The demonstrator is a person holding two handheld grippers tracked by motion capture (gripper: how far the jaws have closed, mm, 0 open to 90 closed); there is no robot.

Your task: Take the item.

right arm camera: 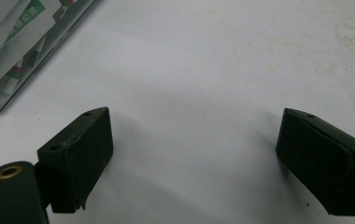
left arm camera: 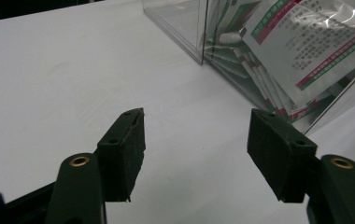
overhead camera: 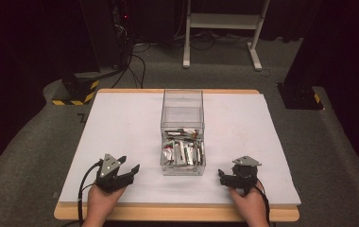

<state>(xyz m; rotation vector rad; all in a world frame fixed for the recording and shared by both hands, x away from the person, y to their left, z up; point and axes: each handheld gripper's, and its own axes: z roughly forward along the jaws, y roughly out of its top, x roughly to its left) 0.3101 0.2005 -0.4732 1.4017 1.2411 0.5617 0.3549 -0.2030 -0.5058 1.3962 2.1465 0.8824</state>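
Two claws are mine, one in each hand, and both rest low on the desk on the near side of the clear box. That box is a tall, square-cornered case of glassy plastic with thin see-through walls, standing upright at the middle of the white, matte desk top. Its lower part holds a loose heap of flat sachets, glossy white with red and green bands.

My left claw lies to the left of the box and a little nearer to me, its jaws spread wide with nothing between them. My right claw lies to the right of the box, also nearer to me, jaws wide apart as well and empty. Neither touches the box.

From above, the sachets look small and jumbled. The left gripper view brings them close: fine print covers a sachet pressed against the wall, and the box's sharp vertical edge shows beyond and to the right of the blunt, black, block-shaped fingertips. The right gripper view catches just a corner of the box at its upper left, and it shows faint brownish stains on the desk surface beyond my fingertips.
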